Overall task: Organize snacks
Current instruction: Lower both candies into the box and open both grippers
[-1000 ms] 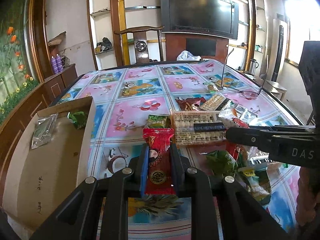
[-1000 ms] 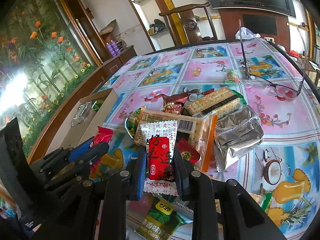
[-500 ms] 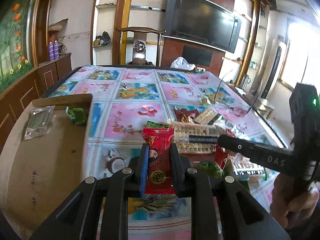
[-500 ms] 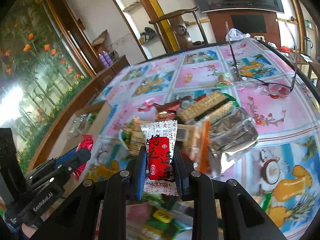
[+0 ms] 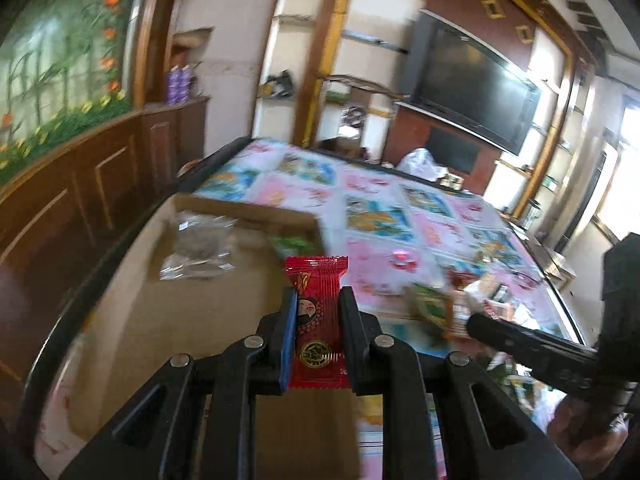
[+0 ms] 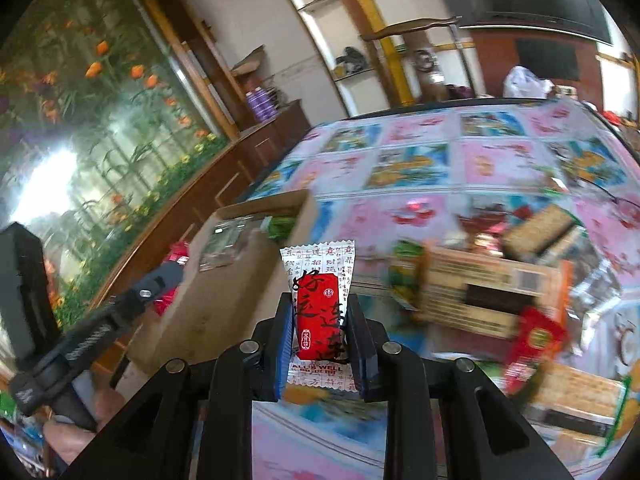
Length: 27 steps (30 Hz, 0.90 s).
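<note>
My left gripper is shut on a red snack packet and holds it over the open cardboard box. The box holds a clear packet and a green packet. My right gripper is shut on a white-and-red snack packet, held above the table beside the box. The left gripper also shows at the left of the right wrist view. The right gripper's finger shows at the right of the left wrist view.
A pile of snack packets lies on the flowered tablecloth right of the box. Glasses lie at the far right. A wooden cabinet runs along the left; a chair and a TV stand behind the table.
Both grippers have swung left toward the box with their packets. The left one is now over the box; the snack pile has shifted to the right in both views.
</note>
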### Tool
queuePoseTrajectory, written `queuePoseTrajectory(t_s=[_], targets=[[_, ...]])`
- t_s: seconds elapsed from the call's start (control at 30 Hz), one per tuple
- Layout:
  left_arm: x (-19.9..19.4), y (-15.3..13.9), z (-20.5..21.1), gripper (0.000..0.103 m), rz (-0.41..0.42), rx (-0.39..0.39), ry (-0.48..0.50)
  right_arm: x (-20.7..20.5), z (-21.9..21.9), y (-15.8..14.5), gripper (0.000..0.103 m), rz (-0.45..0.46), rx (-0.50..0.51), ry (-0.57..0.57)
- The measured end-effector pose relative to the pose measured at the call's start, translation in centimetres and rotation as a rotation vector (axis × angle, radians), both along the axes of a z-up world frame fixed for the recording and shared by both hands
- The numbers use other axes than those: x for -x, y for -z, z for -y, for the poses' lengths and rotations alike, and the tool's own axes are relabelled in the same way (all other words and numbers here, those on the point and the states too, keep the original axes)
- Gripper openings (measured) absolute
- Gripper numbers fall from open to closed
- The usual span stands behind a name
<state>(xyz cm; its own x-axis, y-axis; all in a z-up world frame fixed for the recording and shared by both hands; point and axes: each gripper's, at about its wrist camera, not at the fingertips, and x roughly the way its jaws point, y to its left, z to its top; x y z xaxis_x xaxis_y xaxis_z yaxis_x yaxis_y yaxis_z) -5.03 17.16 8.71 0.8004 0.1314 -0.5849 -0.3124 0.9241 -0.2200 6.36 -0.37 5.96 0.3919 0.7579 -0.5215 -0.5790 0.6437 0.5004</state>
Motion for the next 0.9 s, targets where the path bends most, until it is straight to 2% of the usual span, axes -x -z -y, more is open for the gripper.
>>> queuePoseTrajectory(t_s=[0.17,0.37,0.53,0.9], targets=[[0.2,2.0,-4.5,0.019,-0.072,0.058,-0.067,0.2,-4.9,-0.4,0.027,-0.021,0.04,-0.057],[-0.2,4.1,-8.0,0.019,-0.129,0.136,-0.114,-0.7,-10.6,0.9,0.027,-0.088,0.094,-0.111],[-0.7,5.0,-8.7,0.019,-0.157,0.147,-0.121,-1.9,-13.7,2.0,0.027,-0.111,0.151,-0.104],[-1.3,5.8,-8.8,0.019,-0.172,0.158,-0.114,-3.2,-16.8,3.4,0.027,-0.144,0.218,-0.106]])
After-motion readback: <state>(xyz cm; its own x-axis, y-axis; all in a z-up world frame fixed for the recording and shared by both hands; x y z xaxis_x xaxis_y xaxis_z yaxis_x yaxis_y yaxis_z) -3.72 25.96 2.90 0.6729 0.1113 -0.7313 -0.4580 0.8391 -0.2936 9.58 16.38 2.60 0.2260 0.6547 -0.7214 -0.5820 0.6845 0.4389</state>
